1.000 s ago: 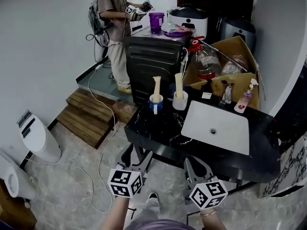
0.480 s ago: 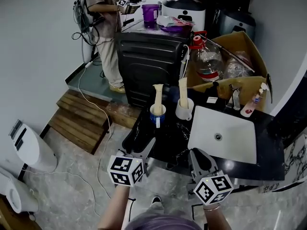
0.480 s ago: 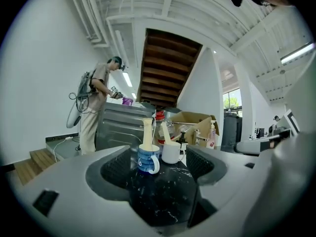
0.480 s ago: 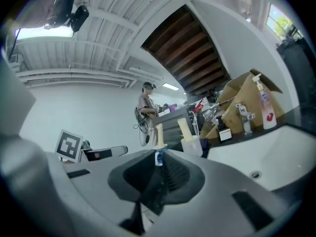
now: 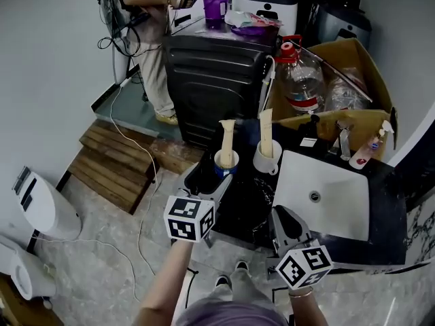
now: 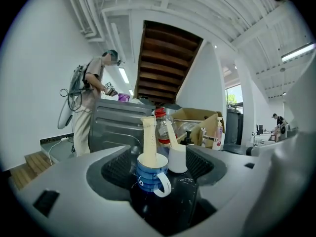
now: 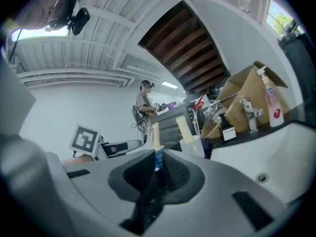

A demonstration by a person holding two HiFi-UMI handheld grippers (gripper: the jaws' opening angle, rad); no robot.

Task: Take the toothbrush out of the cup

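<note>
Cream toothbrush stands just beyond left hand-held gripper.

Bare counter before blue cup; white cup just beside

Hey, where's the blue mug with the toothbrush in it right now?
In the head view the blue mug with a white handle stands on the black countertop's left end, just left of the white cup.

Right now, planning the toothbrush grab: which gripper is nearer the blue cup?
Left. The left gripper sits just short of the blue cup, its jaws just opened wider with nothing between them; the right gripper hangs back by the sink, jaws together.
</note>
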